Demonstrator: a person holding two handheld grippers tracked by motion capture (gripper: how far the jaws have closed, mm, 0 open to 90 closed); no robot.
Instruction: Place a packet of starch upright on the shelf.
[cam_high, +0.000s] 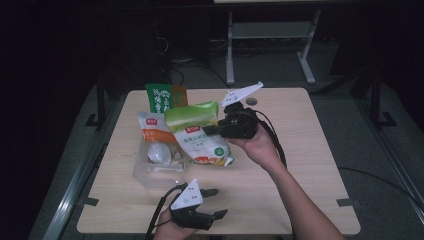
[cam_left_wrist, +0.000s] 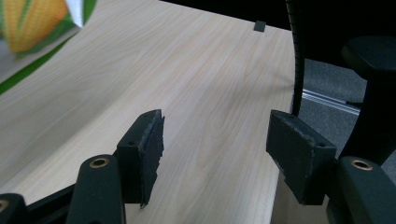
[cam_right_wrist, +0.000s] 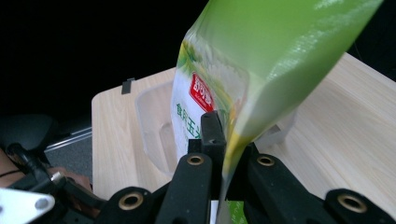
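Nearest the person, the left tongs (cam_high: 209, 203) rested low over the front edge of the desk (cam_high: 300, 165), jaws spread with only bare wood between the pads (cam_left_wrist: 150, 147). Farther in, the right tongs (cam_high: 209, 131) were pressed together on the side edge of the green pouch (cam_high: 199, 132), pinching the thin film seam between the pads. The pouch was held above the clear plastic tray (cam_high: 150, 172) at the desk's middle-left, its lower end close to the tray; contact with the tray could not be confirmed. The pouch was judged soft and moderately light, with glossy film likely to slip and contents likely to shift and swing; the flat sealed margin is the recommended grip point, not the bulging body. The pouch was bright green above, white below, with a red label, green lettering and a corn picture at the bottom. Behind it stood an orange-and-white pouch (cam_high: 154, 131), and beyond that a dark green packet (cam_high: 161, 97).
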